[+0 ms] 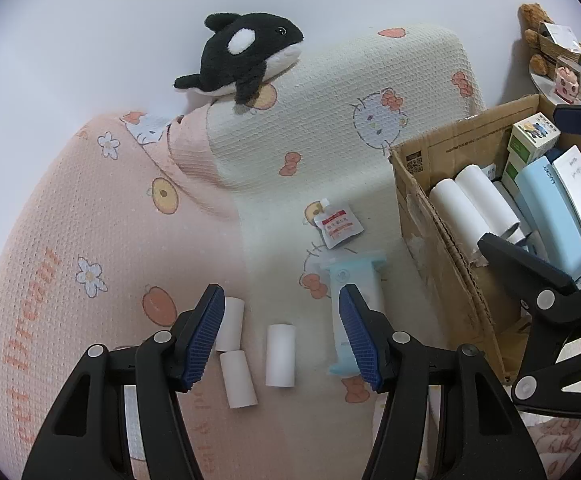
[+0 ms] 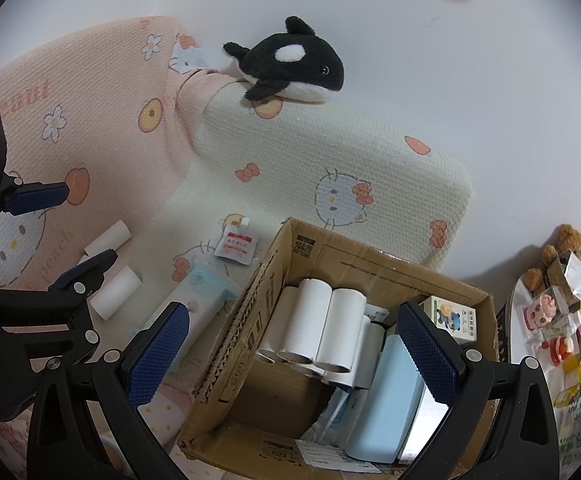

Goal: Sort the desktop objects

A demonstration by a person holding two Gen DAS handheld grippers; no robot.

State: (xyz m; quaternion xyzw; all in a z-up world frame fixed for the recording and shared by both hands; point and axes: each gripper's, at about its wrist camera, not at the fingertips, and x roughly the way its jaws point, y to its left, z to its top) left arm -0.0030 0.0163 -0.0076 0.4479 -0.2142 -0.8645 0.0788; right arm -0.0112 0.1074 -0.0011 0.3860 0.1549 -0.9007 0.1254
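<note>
Both grippers spread wide, nothing held

The left gripper (image 1: 282, 332) hangs over three white paper rolls (image 1: 279, 355) on the bedding, jaws well apart and gripping nothing; the right gripper (image 2: 294, 356) gapes empty above the cardboard box (image 2: 250, 292) already holding white rolls (image 2: 314, 324). A blanket (image 1: 30, 300) reads "Dream" and "peach"; the pouch (image 1: 337, 227) print is illegible

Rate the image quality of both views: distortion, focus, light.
Left wrist view: heavy fisheye bending with dark corners; the rolls on the blanket are sharp under soft, even light. Right wrist view: same curved warp; the box is crisp, its inside partly shaded, no glare.
</note>
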